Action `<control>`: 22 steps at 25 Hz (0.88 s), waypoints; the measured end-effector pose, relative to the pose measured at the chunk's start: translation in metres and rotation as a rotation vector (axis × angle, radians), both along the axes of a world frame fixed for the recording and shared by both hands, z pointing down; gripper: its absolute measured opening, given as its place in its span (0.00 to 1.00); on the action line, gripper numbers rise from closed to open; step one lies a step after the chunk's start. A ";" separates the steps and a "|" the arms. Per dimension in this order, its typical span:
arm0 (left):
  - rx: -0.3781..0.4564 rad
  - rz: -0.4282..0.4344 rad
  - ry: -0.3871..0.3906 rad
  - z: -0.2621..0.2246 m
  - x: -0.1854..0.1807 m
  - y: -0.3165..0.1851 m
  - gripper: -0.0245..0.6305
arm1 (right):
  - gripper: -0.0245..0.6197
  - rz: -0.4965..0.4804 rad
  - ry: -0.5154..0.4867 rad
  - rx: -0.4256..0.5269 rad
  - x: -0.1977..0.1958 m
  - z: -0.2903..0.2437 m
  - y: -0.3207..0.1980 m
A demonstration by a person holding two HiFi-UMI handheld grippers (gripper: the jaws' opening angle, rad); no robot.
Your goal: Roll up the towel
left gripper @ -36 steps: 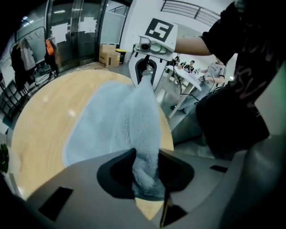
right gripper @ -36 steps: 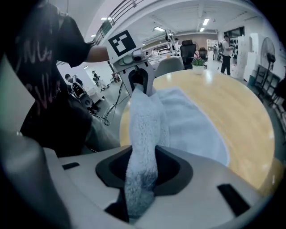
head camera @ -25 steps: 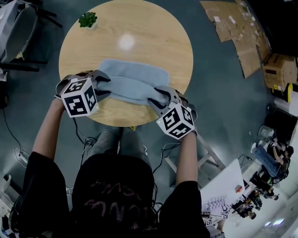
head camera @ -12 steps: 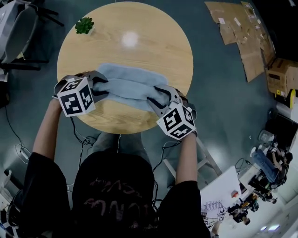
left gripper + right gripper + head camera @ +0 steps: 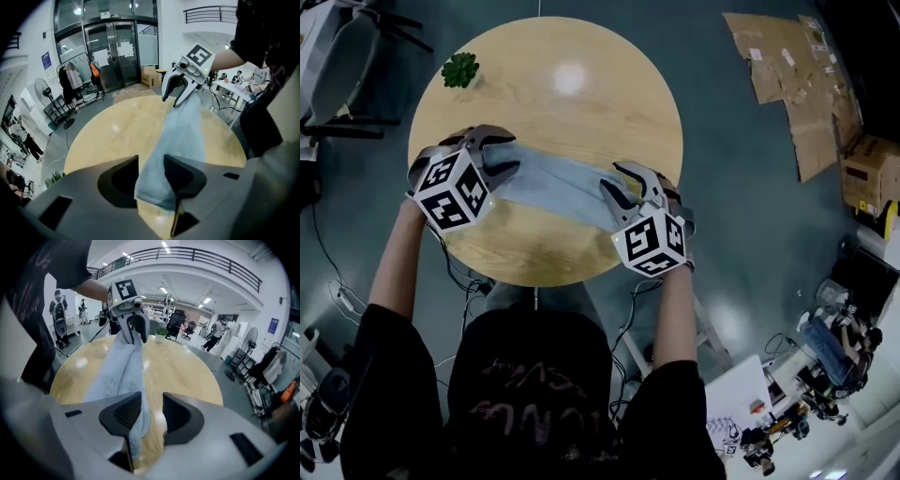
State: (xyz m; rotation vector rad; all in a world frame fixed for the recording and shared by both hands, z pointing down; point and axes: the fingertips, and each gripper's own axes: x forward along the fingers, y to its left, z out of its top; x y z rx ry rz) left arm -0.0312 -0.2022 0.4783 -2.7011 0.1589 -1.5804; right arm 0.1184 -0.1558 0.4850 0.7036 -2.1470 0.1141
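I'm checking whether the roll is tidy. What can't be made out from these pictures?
- Ends of the towel, head view: covered by the left gripper (jaws just opened further) and the right gripper (jaws just closed further), towel between each pair.
- How many turns the towel has: its folds blur together in every view.
- The plant, head view: too small to name.
- Whatever supports the tabletop: hidden beneath it.

The head view looks steeply down from above the person onto the round bench [image 5: 581, 103], with floor showing all round it. The left gripper view sits low and close behind the left gripper [image 5: 151, 164] and faces across the bench top toward the right gripper [image 5: 180, 96]. The right gripper view looks back the opposite way. All three views share the bench top and the towel [image 5: 553, 183].
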 end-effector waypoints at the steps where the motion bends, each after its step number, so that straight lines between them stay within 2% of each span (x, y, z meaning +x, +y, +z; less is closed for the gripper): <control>1: 0.014 -0.009 -0.006 0.003 0.002 -0.005 0.32 | 0.26 0.010 -0.008 0.013 0.001 -0.001 -0.005; 6: 0.045 -0.059 -0.017 0.013 0.008 -0.026 0.32 | 0.23 0.041 -0.053 0.107 0.009 -0.041 -0.025; 10: 0.043 -0.093 -0.012 0.015 0.009 -0.031 0.32 | 0.18 -0.028 -0.093 0.112 -0.020 -0.072 -0.002; 13: 0.045 -0.104 0.008 0.006 0.009 -0.030 0.32 | 0.12 -0.077 -0.093 0.078 -0.040 -0.056 0.021; 18: 0.056 -0.135 0.047 -0.020 -0.001 -0.023 0.31 | 0.06 -0.043 -0.105 0.009 -0.042 -0.014 0.028; 20: 0.063 -0.160 0.066 -0.031 -0.010 -0.020 0.31 | 0.06 -0.043 -0.095 0.016 -0.043 -0.010 0.028; 22: 0.079 -0.193 0.092 -0.043 -0.019 -0.019 0.30 | 0.06 -0.003 -0.131 0.040 -0.042 -0.021 0.022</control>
